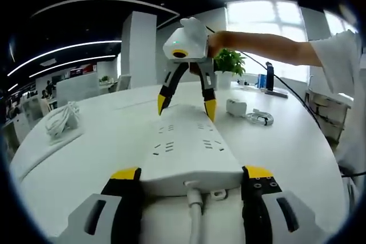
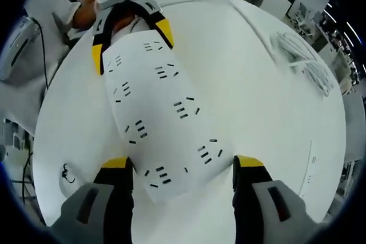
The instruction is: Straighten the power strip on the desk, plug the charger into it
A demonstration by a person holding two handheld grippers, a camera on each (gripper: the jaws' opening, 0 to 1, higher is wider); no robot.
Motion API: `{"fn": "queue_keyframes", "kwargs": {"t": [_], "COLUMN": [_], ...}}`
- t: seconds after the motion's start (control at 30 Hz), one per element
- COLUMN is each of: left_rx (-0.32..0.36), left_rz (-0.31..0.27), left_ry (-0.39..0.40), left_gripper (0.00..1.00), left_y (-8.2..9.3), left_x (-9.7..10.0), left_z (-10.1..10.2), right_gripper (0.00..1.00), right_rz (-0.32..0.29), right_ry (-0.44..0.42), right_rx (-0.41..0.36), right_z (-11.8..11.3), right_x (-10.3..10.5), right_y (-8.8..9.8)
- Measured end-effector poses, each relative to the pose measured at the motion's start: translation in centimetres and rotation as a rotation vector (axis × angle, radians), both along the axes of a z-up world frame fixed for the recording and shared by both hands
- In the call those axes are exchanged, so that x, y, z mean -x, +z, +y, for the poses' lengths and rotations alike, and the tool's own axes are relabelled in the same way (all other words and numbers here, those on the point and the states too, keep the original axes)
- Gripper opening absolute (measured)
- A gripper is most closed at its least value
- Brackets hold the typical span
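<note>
Both grippers bracket the power strip [image 1: 190, 151], one at each end.

From my left gripper [image 1: 193, 182] I see its jaws spread wide around the cord end of the strip, which lies flat near the middle of the white desk [image 1: 91, 158]; I cannot tell whether the pads actually touch its sides. My right gripper [image 2: 180, 171] is spread too, straddling the far end (in its own view the strip runs away from me toward the other gripper). The charger [image 1: 235, 107] sits beyond the strip toward the desk's far edge, its cable [image 1: 260, 119] curled just beside it. A bundle of white cord [image 1: 62, 119] rests near the desk's left edge.
</note>
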State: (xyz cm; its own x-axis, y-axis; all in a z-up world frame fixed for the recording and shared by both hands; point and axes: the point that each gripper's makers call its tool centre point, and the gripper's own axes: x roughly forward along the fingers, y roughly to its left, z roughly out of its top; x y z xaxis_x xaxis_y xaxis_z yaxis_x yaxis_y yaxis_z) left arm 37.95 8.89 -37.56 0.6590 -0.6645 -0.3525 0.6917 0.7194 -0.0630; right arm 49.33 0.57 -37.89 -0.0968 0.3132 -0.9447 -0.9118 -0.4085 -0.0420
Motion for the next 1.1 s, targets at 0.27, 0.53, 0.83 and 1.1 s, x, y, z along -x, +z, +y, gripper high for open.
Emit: {"fn": "queue_keyframes", "kwargs": {"t": [0.27,0.53,0.83,1.1], "left_rx": [-0.001,0.002,0.006,0.006], "left_rz": [0.004,0.003,0.006,0.006], "left_ry": [-0.056,-0.084,-0.109,-0.167], "left_gripper": [0.71,0.71,0.70,0.70], "left_y": [-0.1,0.0,0.0,0.0], "left_x": [0.0,0.0,-0.1,-0.2], "left_z": [0.2,0.2,0.3,0.5], "right_gripper": [0.69,0.71,0.69,0.70], "right_rz": [0.021,0.009,0.042,0.043], "right_ry": [-0.080,0.011,-0.028,-0.119], "right_rx": [0.015,-0.002,-0.027,-0.054], "right_z": [-0.6,-0.5,-0.7,-1.3], "right_x": [0.7,1.0,1.0,1.8], "right_y": [0.1,0.0,0.0,0.0]}}
